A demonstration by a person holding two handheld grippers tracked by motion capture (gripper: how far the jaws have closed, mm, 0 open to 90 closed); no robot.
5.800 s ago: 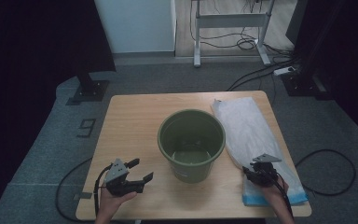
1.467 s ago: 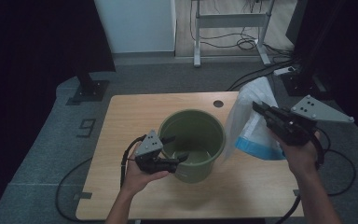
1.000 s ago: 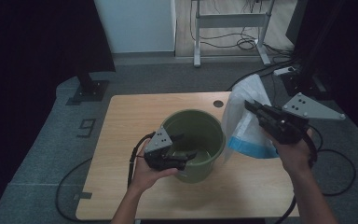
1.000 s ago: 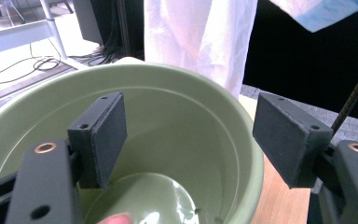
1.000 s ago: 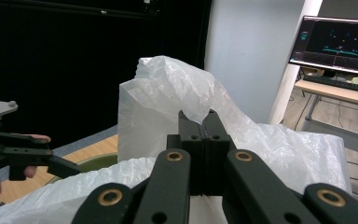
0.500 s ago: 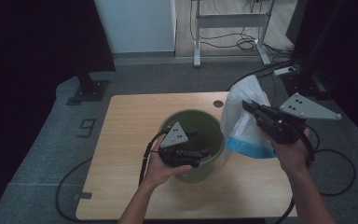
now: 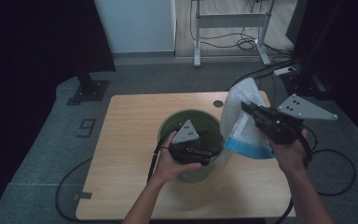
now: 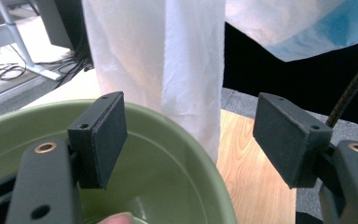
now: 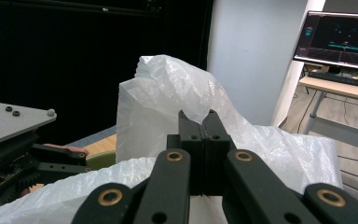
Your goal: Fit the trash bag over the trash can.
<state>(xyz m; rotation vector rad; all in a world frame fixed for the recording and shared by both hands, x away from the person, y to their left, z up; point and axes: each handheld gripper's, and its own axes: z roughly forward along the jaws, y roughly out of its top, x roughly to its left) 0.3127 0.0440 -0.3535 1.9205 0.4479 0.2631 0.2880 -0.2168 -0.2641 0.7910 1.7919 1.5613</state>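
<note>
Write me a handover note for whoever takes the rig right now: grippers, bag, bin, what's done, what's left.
Right gripper: shut on the plastic bag, holding it lifted at the bin's right side.
Left gripper: open, jaws straddling the green bin rim, one inside and one outside, not closed on anything.
Bag: white with a blue band, hanging beside the bin; its lower edge drapes at the rim, not inside.
Bin: upright mid-table.
Done: bag picked up and brought to the bin.
Left: probably catch the bag edge with the left gripper, open the bag and line the bin.
</note>
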